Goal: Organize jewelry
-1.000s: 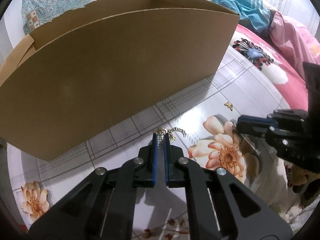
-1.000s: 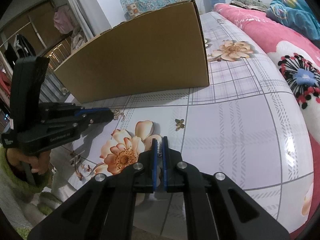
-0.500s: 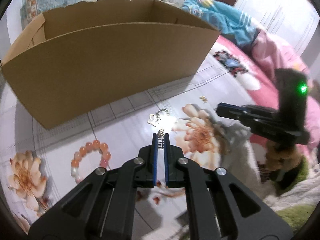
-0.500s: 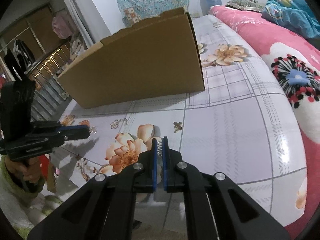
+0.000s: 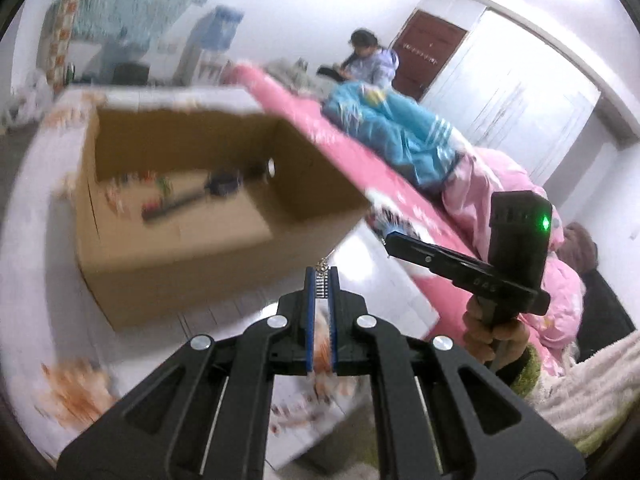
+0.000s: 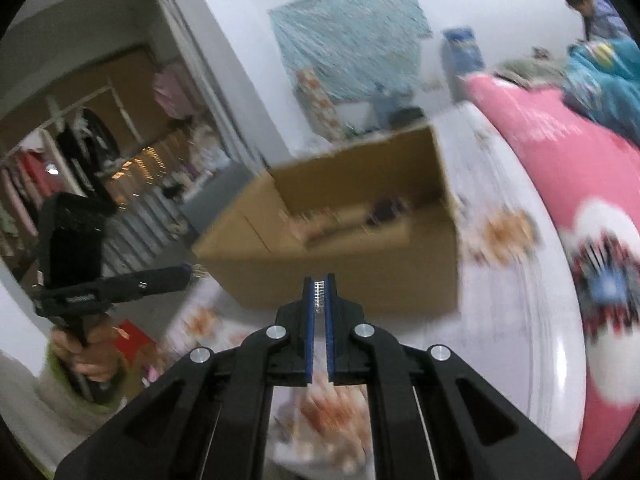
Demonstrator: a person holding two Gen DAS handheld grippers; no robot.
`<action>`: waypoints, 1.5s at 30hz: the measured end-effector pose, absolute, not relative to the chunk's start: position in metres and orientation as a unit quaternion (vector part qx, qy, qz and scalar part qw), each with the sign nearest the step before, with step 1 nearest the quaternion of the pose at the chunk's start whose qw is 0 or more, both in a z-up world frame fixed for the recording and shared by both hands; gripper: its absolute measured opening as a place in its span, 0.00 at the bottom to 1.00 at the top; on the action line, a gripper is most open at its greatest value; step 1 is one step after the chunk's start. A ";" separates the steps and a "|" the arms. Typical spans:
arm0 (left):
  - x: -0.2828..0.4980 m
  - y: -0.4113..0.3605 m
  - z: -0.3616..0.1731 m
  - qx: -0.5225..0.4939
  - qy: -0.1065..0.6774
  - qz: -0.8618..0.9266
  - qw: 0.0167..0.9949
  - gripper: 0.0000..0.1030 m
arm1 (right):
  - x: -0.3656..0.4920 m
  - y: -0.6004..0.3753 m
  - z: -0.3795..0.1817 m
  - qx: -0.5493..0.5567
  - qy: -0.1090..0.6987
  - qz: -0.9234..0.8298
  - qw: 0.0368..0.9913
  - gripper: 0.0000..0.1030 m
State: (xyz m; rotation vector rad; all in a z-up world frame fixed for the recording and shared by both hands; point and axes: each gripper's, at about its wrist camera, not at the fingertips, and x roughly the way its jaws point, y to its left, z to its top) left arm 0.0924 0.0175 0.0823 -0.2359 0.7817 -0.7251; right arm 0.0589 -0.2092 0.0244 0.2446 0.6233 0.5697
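Observation:
The scene is motion-blurred. My left gripper (image 5: 321,276) is shut, and a small gold chain (image 5: 320,266) pokes out of its tips. It hangs in front of the near wall of an open cardboard box (image 5: 192,256). The right wrist view shows the same left gripper (image 6: 188,274) with the gold chain (image 6: 200,272) glinting at its end, left of the box (image 6: 360,276). My right gripper (image 6: 319,280) is shut with nothing seen in it, raised before the box; the left wrist view shows the right gripper (image 5: 390,238) beside the box's right corner. Blurred dark and coloured items (image 5: 188,200) lie inside the box.
The box stands on a white floral-print surface (image 6: 500,320). A pink quilt (image 5: 400,184) with blue bedding (image 5: 404,140) lies to the right, and a person (image 5: 368,60) sits at the far end. A clothes rack (image 6: 80,140) is at the far left.
Both grippers have risen from the floral surface, so the open top and inside of the box now show. The left gripper has lifted the chain; a bead bracelet and silver piece have dropped out of view.

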 end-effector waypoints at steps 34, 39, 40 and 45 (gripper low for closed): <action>0.204 0.020 0.071 0.015 0.417 -0.200 0.886 0.31 | 0.189 -0.191 0.044 0.120 0.390 0.234 0.882 0.23; 0.163 0.023 0.094 0.015 0.369 -0.215 0.904 0.44 | 0.138 -0.212 0.069 0.125 0.326 0.244 0.905 0.23; 0.150 0.025 0.098 0.014 0.358 -0.220 0.907 0.48 | 0.125 -0.217 0.071 0.127 0.314 0.245 0.908 0.23; 0.102 0.031 0.101 0.010 0.336 -0.238 0.911 0.57 | 0.071 -0.238 0.065 0.126 0.289 0.239 0.918 0.23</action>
